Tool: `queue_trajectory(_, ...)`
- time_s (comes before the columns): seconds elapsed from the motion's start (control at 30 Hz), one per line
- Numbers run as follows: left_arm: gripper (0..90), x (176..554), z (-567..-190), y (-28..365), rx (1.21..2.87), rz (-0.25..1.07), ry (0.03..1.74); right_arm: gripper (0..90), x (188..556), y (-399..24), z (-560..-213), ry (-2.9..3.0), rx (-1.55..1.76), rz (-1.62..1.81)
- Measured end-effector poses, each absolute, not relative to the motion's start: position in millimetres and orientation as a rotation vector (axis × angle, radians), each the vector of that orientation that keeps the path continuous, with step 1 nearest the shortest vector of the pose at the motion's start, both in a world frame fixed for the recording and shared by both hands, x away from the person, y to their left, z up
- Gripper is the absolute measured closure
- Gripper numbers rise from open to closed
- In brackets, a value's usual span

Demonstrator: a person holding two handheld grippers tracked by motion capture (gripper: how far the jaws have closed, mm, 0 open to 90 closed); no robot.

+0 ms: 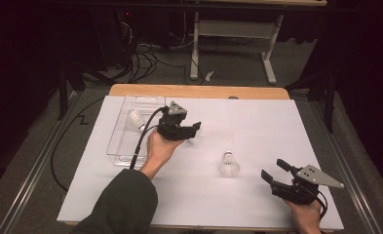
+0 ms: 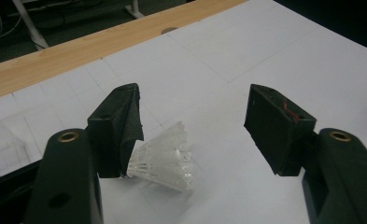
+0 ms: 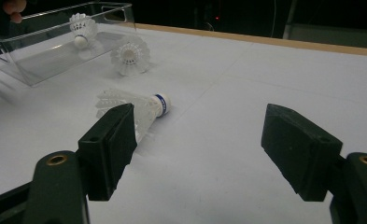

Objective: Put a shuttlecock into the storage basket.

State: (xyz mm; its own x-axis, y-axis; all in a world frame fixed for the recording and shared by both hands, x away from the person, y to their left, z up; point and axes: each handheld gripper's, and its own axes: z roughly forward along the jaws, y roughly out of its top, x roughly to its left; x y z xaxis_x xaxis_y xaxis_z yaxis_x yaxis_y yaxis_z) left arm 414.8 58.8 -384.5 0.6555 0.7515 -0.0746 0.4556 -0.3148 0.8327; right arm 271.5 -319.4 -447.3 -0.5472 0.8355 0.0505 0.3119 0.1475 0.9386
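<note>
A white shuttlecock [image 2: 162,158] lies on the white table sheet between my left gripper's jaws, close against the left one. The left gripper [image 1: 197,129] [image 2: 193,100] is open, and its pads do not press on the shuttlecock. A second shuttlecock [image 1: 229,165] [image 3: 134,105], with a blue band at its cork, lies mid-table. It rests just ahead of my right gripper [image 1: 272,169] [image 3: 200,121], which is open and holds nothing. A third shuttlecock [image 1: 136,118] [image 3: 81,28] sits inside the clear plastic tray [image 1: 116,136] [image 3: 55,46].
The tray stands at the table's left, just left of the left hand. A wooden table edge [image 1: 199,91] runs along the far side. Cables and a table frame lie on the dark floor beyond.
</note>
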Motion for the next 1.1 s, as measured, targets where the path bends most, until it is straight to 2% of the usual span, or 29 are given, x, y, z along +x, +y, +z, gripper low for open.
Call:
queue_trajectory(0.67,37.5,437.2,-382.3,45.1,2.069,0.369,1.040,26.6,271.3,-319.4,-447.2,1.935,1.090,1.398)
queue_trajectory(1.1,43.9,449.2,-379.9,37.1,2.207,0.281,1.120,26.5,271.4,-319.1,-447.3,1.941,1.084,1.398)
